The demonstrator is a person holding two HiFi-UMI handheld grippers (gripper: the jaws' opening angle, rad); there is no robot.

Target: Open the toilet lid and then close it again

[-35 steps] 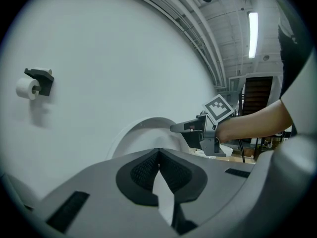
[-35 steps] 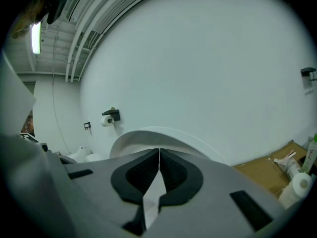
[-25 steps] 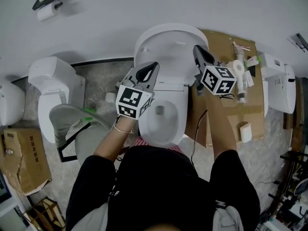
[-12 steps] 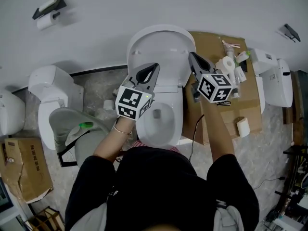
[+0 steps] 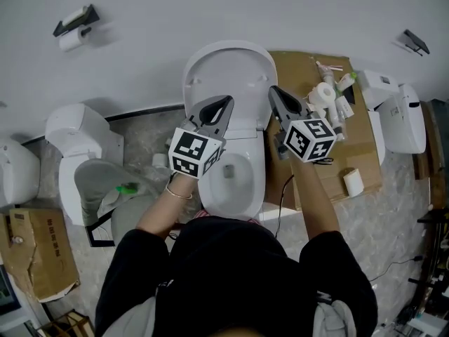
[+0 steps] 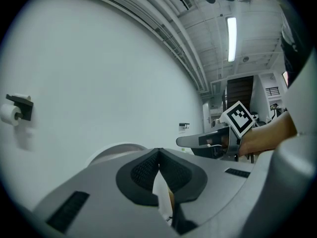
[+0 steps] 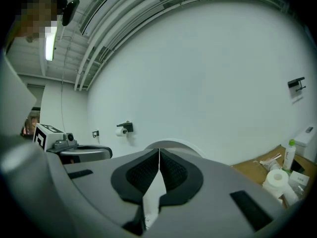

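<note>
The white toilet stands in the middle of the head view, its lid (image 5: 228, 72) raised against the wall and the seat and bowl (image 5: 242, 188) open below. My left gripper (image 5: 223, 104) hovers over the lid's lower left part, jaws shut on nothing. My right gripper (image 5: 275, 93) hangs at the lid's right edge, also shut and empty. In the left gripper view the shut left gripper (image 6: 158, 152) points at the wall above the lid's curved rim (image 6: 116, 150). The right gripper (image 7: 158, 152) likewise looks over the lid rim (image 7: 176, 144).
A cardboard box (image 5: 358, 142) right of the toilet carries bottles and paper rolls (image 5: 330, 97). Other toilets stand at left (image 5: 77, 142) and right (image 5: 403, 118). A lined bin (image 5: 112, 188) sits left of the bowl. A paper holder (image 5: 74, 28) is on the wall.
The right gripper has come down and left along the lid's right edge. The left gripper has hardly moved. Both stay shut and the lid stays up.
</note>
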